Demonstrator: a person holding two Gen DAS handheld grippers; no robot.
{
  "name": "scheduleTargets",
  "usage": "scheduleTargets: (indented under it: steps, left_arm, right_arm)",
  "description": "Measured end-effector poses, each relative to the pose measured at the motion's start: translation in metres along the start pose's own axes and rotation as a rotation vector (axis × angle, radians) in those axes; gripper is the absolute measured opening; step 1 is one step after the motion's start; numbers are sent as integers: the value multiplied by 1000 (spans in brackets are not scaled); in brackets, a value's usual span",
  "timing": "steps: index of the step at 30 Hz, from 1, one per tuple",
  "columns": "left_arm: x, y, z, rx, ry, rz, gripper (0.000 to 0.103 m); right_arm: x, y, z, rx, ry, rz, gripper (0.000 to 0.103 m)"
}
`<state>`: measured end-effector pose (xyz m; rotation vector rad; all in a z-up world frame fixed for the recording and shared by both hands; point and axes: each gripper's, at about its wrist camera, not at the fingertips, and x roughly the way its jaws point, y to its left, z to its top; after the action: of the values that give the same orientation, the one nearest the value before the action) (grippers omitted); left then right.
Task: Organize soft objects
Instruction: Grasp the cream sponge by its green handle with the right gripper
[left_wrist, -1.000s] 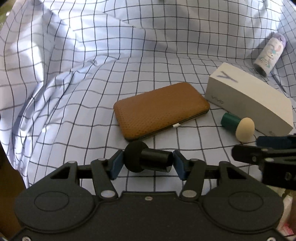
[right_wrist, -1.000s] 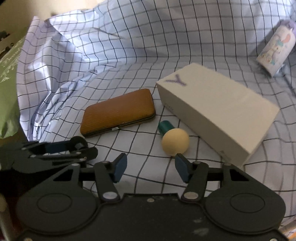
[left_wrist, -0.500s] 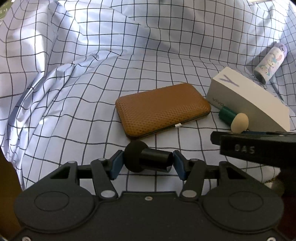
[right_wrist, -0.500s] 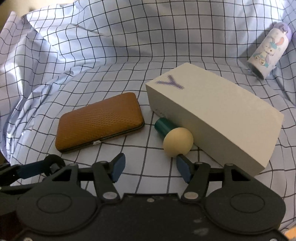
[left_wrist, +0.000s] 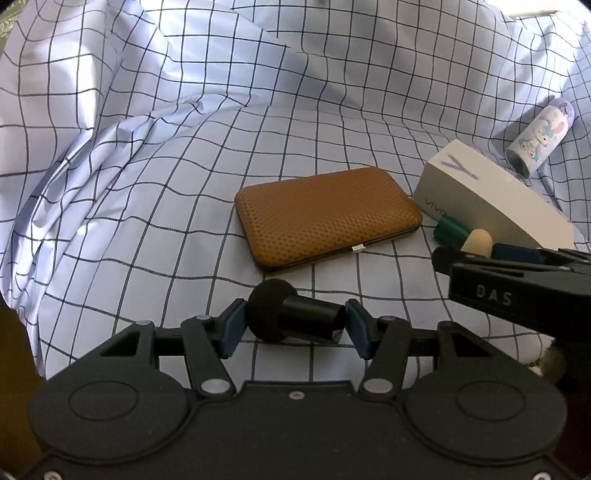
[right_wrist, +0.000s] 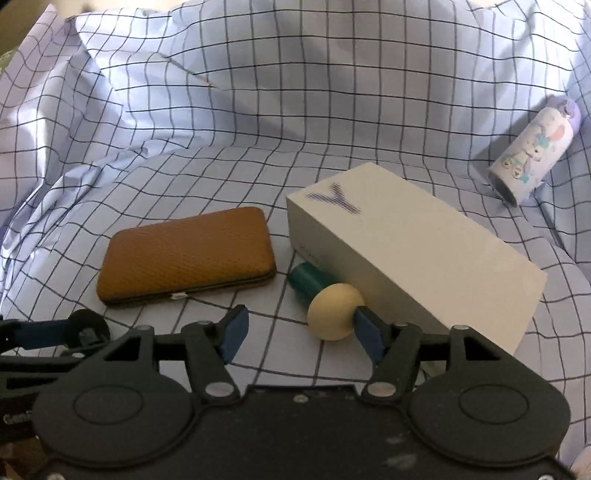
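Black makeup sponge (left_wrist: 291, 317) is clamped in your left gripper (left_wrist: 291, 325); the beige-headed sponge (right_wrist: 334, 312) lies beside the white box (right_wrist: 424, 266), inside your wide-open right gripper (right_wrist: 299, 328), ungrasped, unsorted

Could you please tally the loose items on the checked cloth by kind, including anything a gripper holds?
Sponge applicators: 2, black one in the left gripper, beige one with green handle beside the open right gripper
Brown case: 1
White box: 1
Printed lilac bottle: 1
Total: 5
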<state>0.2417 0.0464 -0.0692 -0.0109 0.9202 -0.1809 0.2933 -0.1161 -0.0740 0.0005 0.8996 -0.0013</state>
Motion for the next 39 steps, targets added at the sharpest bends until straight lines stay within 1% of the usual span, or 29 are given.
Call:
scheduleTargets:
  steps: [1,2,3,4,5,6,7,9,12,13,15,17,18,20,21,24,27,35,37,39]
  left_arm:
    - [0,1,0,-5,1,0,55]
    - [0,1,0,-9,2,-1,55]
    - [0,1,0,-12,2,0,55]
    - [0,1,0,-12,2,1,55]
    - [0,0,0,-14,2,2,55]
    - [0,0,0,-15,2,5,55]
    - [0,-1,0,-15,2,7,55]
    - [0,-1,0,-14,0,11,55]
    - [0,-1,0,-18,3,10,55]
    - [0,0,0,-19,4,9,55]
    - [1,0,-1,-21,5,9,55]
    - [1,0,0,-25,6,9,55]
    - [1,0,-1,-26,5,10,55]
    - [1,-1,-1,-28,6,12,55]
    - [1,-1,-1,-29,6,13,55]
    - [2,0,0,-35,7,13,55]
    - [2,1,0,-41,8,12,55]
    - [2,1,-1,-48,14,14,55]
    - [2,2,-1,-55,16,12,55]
    - [3,2,-1,-60,17,12,55]
  right_arm:
    - [-2,0,0,4,-5,46,66]
    - [-9,-3,0,12,-16,160,59]
    - [-15,-9,2,41,-20,263,45]
    - [-19,-11,4,61,-26,276,46]
    - [-21,-10,5,64,-39,236,50]
    - [-21,-9,5,50,-57,175,52]
    - [-19,-10,5,36,-62,142,52]
    - [-11,-13,5,38,-33,112,52]
    - [0,-16,5,30,-4,97,52]
    - [4,-14,5,13,-4,91,57]
    - [11,-13,6,-16,1,96,58]
    - [12,-15,8,-19,16,119,58]
    - [11,-13,9,-23,23,136,55]
    - [9,-8,9,-30,14,169,54]
    - [6,-5,9,-35,0,168,54]
    - [1,0,8,-85,-48,114,62]
    - [-1,2,5,-153,-70,74,62]
    - [15,6,7,-296,-67,101,67]
    - [20,4,7,-315,-50,128,67]
    - [22,6,7,-344,-57,136,69]
